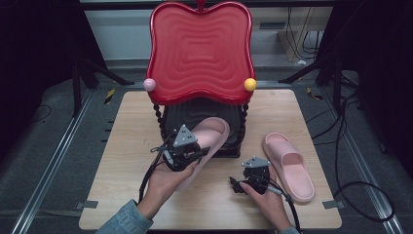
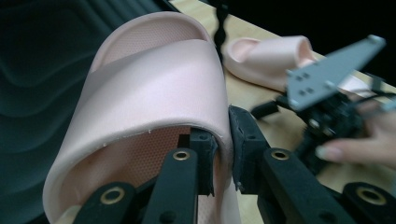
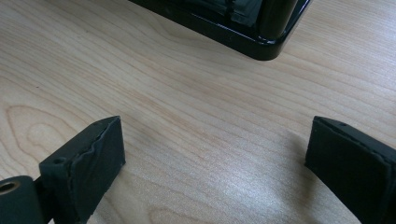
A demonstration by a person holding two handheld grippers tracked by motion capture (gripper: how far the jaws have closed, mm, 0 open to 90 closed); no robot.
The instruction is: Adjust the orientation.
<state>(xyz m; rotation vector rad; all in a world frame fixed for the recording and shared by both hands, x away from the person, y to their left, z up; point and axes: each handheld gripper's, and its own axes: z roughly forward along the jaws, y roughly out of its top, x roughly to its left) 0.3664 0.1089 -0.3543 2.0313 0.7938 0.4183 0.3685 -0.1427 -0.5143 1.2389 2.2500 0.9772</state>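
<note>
In front of the black rack, the left gripper pinches one pink slipper's side wall, toe over the rack. The right gripper rests wide open, empty, beside the other slipper.

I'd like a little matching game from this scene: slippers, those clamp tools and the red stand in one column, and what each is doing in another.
Things:
1. held slipper
2. other slipper
3. right gripper
4. red tray

States:
A. lies flat on the table
B. jaws open over bare wood
C. pinched at its side wall by the left gripper
D. top tier of the black rack

Pairs: 1-C, 2-A, 3-B, 4-D
</note>
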